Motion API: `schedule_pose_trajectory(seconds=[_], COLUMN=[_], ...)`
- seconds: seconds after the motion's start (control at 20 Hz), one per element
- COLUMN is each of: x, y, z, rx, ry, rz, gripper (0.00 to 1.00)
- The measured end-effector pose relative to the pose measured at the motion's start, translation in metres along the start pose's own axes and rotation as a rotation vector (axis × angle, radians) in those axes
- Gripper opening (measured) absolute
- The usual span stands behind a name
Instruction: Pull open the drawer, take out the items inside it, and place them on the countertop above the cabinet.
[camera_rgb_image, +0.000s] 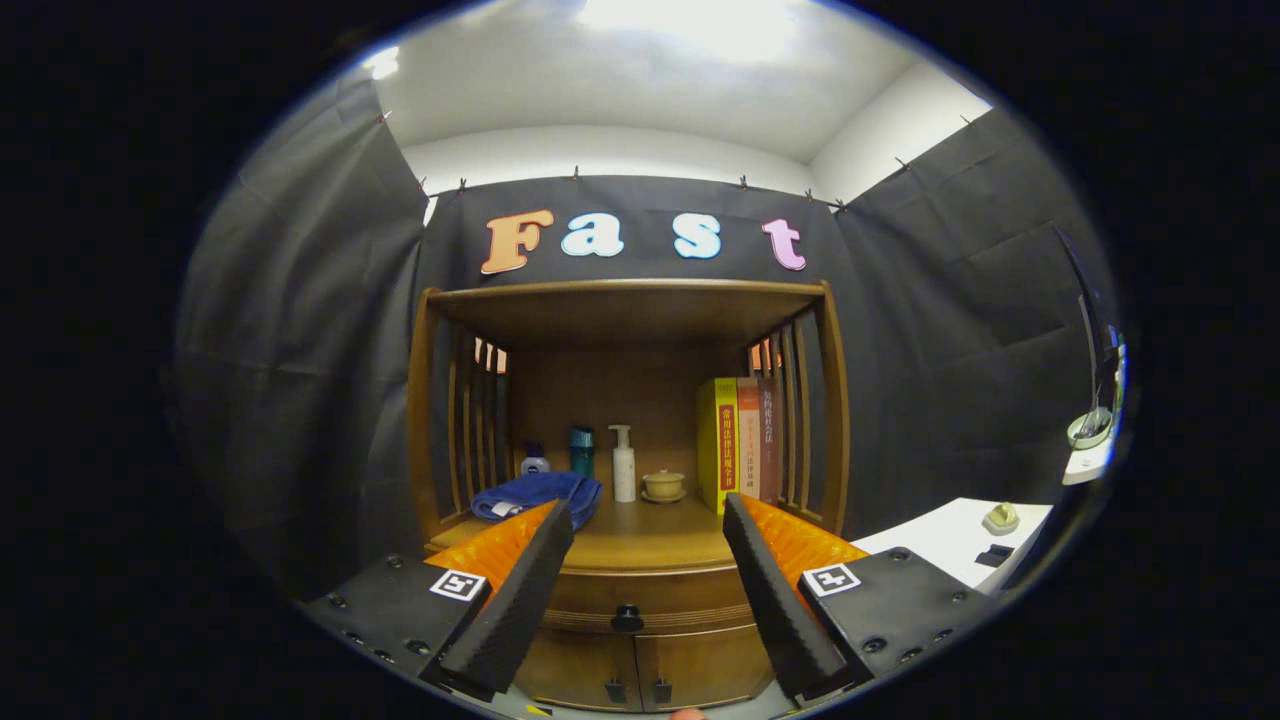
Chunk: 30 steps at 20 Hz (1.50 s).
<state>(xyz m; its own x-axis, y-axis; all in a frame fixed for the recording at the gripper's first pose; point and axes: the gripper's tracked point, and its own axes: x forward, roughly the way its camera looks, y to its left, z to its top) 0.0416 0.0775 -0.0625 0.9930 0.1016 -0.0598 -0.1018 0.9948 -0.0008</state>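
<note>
Gripper view shows our gripper (648, 515) spread wide and empty, well short of the brown wooden cabinet (628, 420). Its closed wooden drawer (640, 598) sits under the countertop (650, 545), between our fingers, with a small dark round knob (627, 619) at its middle. We judge the drawer stiff and probably easy to slide; the knob is the place to pinch, though small and likely slippery. The countertop holds a folded blue towel (538, 495), a white pump bottle (623, 465) and upright books (740, 445), with bare room mid-front.
</note>
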Motion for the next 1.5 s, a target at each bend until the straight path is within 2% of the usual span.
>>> schedule_pose_trajectory(seconds=[0.15, 0.3, 0.55, 0.8, 1.1, 1.35, 1.5], x=[0.02, 0.045, 0.079, 0.085, 0.096, 0.096, 0.1], y=[-0.008, -0.001, 0.009, 0.016, 0.014, 0.017, 0.018], z=[-0.065, -0.123, -0.201, -0.232, -0.273, -0.276, -0.278], rx=[0.046, 0.078, 0.053, -0.022, -0.019, -0.053, -0.093], ry=[0.067, 0.134, 0.187, 0.238, 0.313, 0.299, 0.302], rz=[-0.023, -0.008, 0.018, 0.032, 0.026, 0.046, 0.04], gripper=[1.0, 1.0, 1.0, 0.99, 0.94, 0.77, 0.53])
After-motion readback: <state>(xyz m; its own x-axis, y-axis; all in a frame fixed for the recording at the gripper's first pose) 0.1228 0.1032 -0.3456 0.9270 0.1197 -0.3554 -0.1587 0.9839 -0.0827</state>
